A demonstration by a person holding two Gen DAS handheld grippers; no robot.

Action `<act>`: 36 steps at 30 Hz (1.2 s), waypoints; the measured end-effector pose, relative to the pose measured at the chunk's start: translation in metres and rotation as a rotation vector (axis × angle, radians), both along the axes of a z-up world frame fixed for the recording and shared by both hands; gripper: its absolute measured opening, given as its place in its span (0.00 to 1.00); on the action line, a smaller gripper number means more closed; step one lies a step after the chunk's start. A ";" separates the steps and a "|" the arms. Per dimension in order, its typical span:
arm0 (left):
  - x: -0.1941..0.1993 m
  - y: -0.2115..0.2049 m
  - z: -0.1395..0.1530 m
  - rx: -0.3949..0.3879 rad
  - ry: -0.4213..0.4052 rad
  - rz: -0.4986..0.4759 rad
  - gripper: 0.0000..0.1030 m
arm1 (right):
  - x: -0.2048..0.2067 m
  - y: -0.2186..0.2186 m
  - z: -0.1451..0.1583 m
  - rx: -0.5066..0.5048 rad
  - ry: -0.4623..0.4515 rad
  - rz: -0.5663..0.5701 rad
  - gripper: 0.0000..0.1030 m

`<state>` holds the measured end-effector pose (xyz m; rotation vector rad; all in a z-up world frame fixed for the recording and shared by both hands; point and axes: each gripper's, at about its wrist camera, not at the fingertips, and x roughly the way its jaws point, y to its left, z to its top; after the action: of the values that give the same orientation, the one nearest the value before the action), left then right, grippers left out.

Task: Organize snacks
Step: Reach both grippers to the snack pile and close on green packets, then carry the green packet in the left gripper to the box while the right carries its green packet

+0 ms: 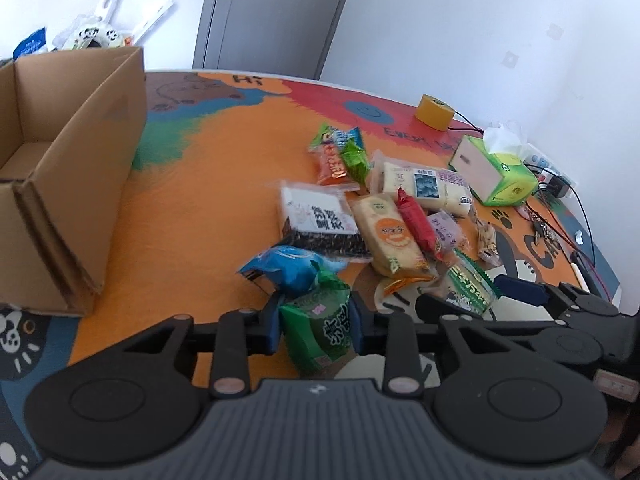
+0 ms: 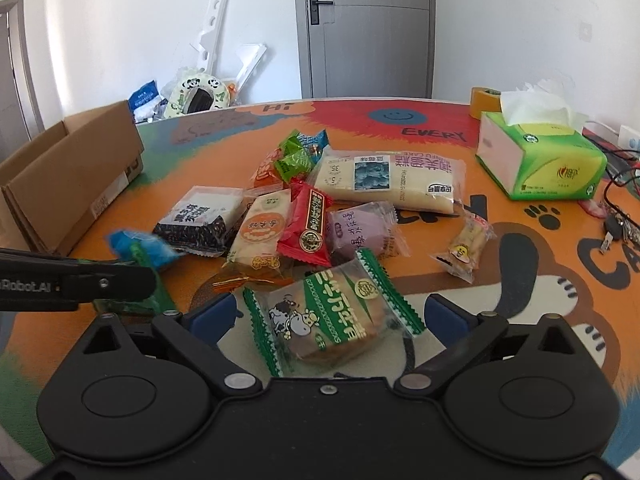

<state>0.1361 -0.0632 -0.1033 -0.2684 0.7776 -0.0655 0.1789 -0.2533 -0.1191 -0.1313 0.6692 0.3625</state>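
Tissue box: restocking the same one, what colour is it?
Bright green tissue box with a pale side panel; right wrist view shows it best.

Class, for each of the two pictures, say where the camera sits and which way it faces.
Left wrist: on the left hand-held gripper, looking down-forward at its green packet, cardboard box beyond.
Right wrist: on the open right hand-held gripper, over a cow-print packet.
Shared: snack pile, box, tissue box, door.

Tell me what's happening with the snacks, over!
Left hand-held gripper shut on green snack pack. Right hand-held gripper open around cow-print packet. Cardboard box unobstructed.
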 end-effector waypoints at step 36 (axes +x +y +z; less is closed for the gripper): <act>-0.052 0.039 0.041 0.028 -0.148 0.059 0.31 | -0.048 0.031 0.048 0.081 -0.083 -0.009 0.55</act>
<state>0.0844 -0.0246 -0.0621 -0.2567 0.6225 -0.0182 0.1306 -0.2226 -0.0713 -0.0658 0.5722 0.3727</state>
